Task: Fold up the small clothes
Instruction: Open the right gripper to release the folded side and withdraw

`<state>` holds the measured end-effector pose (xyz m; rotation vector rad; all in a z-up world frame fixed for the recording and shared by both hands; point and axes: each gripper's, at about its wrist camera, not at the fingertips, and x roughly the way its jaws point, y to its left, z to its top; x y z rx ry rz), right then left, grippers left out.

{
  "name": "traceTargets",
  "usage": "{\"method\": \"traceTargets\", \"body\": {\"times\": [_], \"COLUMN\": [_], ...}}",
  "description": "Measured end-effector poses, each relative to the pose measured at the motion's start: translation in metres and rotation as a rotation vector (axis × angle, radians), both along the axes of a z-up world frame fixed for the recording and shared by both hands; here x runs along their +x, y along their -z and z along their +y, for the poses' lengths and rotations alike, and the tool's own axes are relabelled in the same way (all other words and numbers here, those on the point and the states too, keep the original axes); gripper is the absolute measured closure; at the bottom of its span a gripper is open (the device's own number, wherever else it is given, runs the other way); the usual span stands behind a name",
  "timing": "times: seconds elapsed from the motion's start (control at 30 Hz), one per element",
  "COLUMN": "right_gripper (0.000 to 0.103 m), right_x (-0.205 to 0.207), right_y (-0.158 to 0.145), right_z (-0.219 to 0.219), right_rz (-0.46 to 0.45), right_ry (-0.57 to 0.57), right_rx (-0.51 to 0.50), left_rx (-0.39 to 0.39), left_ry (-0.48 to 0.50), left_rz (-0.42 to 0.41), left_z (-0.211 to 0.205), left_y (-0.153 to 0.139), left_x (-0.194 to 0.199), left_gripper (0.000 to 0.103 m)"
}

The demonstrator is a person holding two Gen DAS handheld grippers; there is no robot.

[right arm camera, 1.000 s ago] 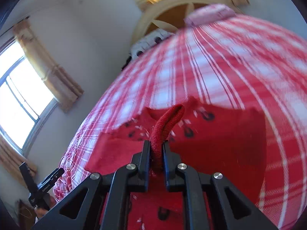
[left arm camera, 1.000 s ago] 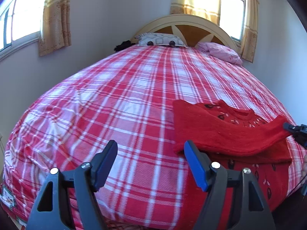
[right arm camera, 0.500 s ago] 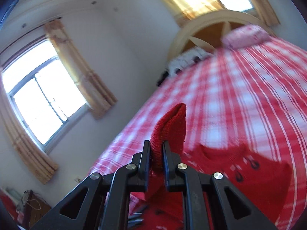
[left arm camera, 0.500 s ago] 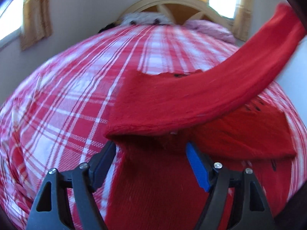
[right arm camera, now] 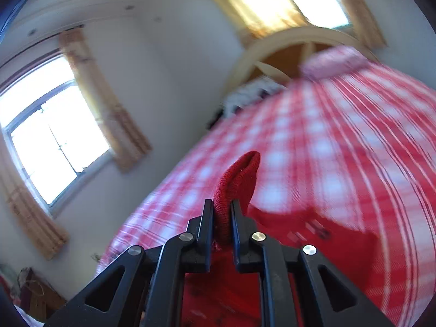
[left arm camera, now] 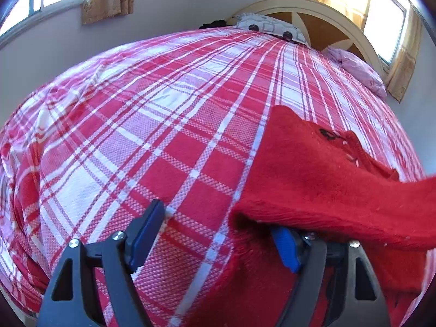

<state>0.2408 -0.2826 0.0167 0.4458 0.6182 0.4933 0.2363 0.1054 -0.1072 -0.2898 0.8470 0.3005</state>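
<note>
A small red knitted sweater (left arm camera: pixel 321 169) with dark printed marks lies on the red and white checked bedspread (left arm camera: pixel 152 125). My left gripper (left arm camera: pixel 218 229) is open at the sweater's left edge; its right blue pad (left arm camera: pixel 284 244) is tucked under the lifted red sleeve (left arm camera: pixel 354 207), its left pad over the bedspread. My right gripper (right arm camera: pixel 222 223) is shut on the sleeve's cuff (right arm camera: pixel 237 179) and holds it above the sweater body (right arm camera: pixel 313 234). The sleeve stretches across the left wrist view toward the right.
A curved wooden headboard (left arm camera: pixel 321 13) stands at the far end with a patterned pillow (left arm camera: pixel 269 26) and a pink pillow (left arm camera: pixel 357 73). Curtained windows (right arm camera: pixel 54 141) are on the left and back walls. A dark cabinet (right arm camera: pixel 30 294) is by the wall at lower left.
My right gripper has carried the cuff up and across to the left. My left gripper has shifted left, so the sweater's left edge now lies by its right finger.
</note>
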Motion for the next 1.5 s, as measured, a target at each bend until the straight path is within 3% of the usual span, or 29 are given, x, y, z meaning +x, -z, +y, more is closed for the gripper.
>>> {"method": "traceTargets", "body": {"times": [0.17, 0.27, 0.37, 0.5, 0.67, 0.73, 0.9, 1.07, 1.3, 1.33, 1.37, 1.5], "right_gripper": [0.091, 0.091, 0.089, 0.084, 0.079, 0.079, 0.079, 0.079, 0.079, 0.079, 0.079, 0.079], "right_x": [-0.005, -0.013, -0.023, -0.032, -0.06, -0.057, -0.023, 0.019, 0.024, 0.022, 0.016, -0.001], "right_y": [0.101, 0.133, 0.13, 0.116, 0.083, 0.07, 0.073, 0.114, 0.118, 0.116, 0.111, 0.1], "right_z": [-0.035, -0.044, -0.044, -0.044, -0.039, -0.026, 0.017, 0.02, 0.021, 0.021, 0.02, 0.02], "right_rz": [0.221, 0.252, 0.213, 0.238, 0.102, 0.039, 0.036, 0.211, 0.18, 0.171, 0.15, 0.08], "right_ry": [0.114, 0.135, 0.151, 0.163, 0.314, 0.269, 0.132, 0.144, 0.155, 0.152, 0.163, 0.186], "right_rx": [-0.064, -0.096, -0.1, -0.16, -0.368, -0.42, -0.514, -0.442, -0.428, -0.431, -0.448, -0.511], "left_rx": [-0.007, -0.009, 0.041, 0.029, 0.096, 0.112, 0.18, 0.202, 0.309, 0.283, 0.208, 0.162], "left_ry": [-0.018, -0.013, 0.013, 0.026, 0.021, 0.027, 0.126, 0.185, 0.09, 0.078, 0.066, 0.017], "left_rz": [-0.017, -0.024, -0.015, 0.0, -0.012, -0.044, -0.104, -0.103, 0.049, 0.064, 0.059, 0.072], "left_z": [0.006, 0.007, 0.003, 0.012, 0.024, 0.022, -0.005, -0.034, -0.035, -0.029, -0.016, 0.002], "left_y": [-0.002, -0.002, -0.001, -0.005, -0.023, -0.034, -0.056, -0.053, -0.005, -0.003, -0.004, -0.001], "left_x": [0.001, -0.001, -0.003, -0.014, -0.03, -0.029, -0.007, 0.031, 0.083, 0.086, 0.087, 0.09], "left_gripper": [0.024, 0.022, 0.022, 0.022, 0.021, 0.021, 0.021, 0.021, 0.02, 0.019, 0.019, 0.008]}}
